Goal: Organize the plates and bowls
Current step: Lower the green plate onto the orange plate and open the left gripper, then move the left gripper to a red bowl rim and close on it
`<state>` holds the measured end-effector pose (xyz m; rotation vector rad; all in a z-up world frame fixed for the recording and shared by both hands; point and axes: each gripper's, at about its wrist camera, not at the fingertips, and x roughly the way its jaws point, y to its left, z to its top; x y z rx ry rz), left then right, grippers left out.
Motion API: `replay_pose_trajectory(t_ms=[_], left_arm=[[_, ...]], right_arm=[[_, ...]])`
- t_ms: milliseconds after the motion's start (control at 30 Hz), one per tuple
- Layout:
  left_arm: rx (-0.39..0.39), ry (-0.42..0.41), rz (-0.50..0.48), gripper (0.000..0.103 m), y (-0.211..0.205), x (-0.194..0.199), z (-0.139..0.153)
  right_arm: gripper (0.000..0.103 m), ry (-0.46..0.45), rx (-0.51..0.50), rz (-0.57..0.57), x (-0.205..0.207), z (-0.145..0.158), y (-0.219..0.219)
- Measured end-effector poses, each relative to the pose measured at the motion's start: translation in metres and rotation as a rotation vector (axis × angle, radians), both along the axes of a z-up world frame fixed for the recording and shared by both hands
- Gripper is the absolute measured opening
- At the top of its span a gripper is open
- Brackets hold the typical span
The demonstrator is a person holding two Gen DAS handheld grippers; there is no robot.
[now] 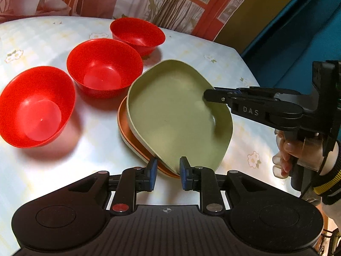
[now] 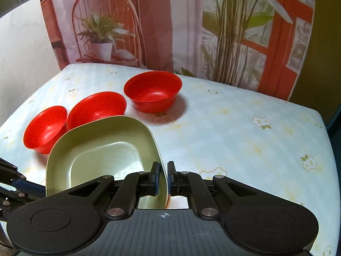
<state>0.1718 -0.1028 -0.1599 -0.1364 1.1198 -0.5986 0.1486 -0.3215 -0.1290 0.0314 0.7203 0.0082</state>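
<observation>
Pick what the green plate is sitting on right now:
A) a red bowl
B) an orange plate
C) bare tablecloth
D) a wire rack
B: the green plate lies tilted on an orange plate, whose rim shows under its left edge, while the right gripper clamps its far rim; the three red bowls stand apart, empty.

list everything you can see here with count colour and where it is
bowls: 3, red, in a row on the table's left side, apart from the plates
green plate: 1, pale green, tilted, on top of the orange plate
orange plate: 1, orange, under the green one
table: 1, pale blue floral cloth
backdrop: 1, printed plants and chair, behind the table
left gripper: black, blue pads, open around the plates' near rim
right gripper: black, shut on the green plate's rim
</observation>
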Motion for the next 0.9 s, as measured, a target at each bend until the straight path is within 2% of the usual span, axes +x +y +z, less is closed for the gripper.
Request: replay_pose_trajectory(t_ms=[233, 333, 567, 733, 900], left_arm=[[0.004, 0.027, -0.017, 0.023, -0.006, 0.002, -0.002], [0.023, 0.008, -0.033, 0.023, -0.009, 0.0, -0.001], [0.012, 0.011, -0.032, 0.023, -0.008, 0.0, -0.002], [0.019, 0.012, -0.032, 0.023, -0.008, -0.001, -0.003], [0.015, 0.015, -0.027, 0.023, -0.007, 0.0, -0.003]], right_arm=[[0.007, 0.028, -0.025, 0.003, 0.01, -0.007, 0.0], [0.006, 0.037, -0.023, -0.006, 0.012, -0.01, 0.0], [0.007, 0.036, -0.04, -0.009, 0.013, -0.012, 0.003], [0.007, 0.039, -0.083, 0.001, 0.014, -0.015, 0.008], [0.008, 0.042, -0.062, -0.011, 0.016, -0.019, 0.006]])
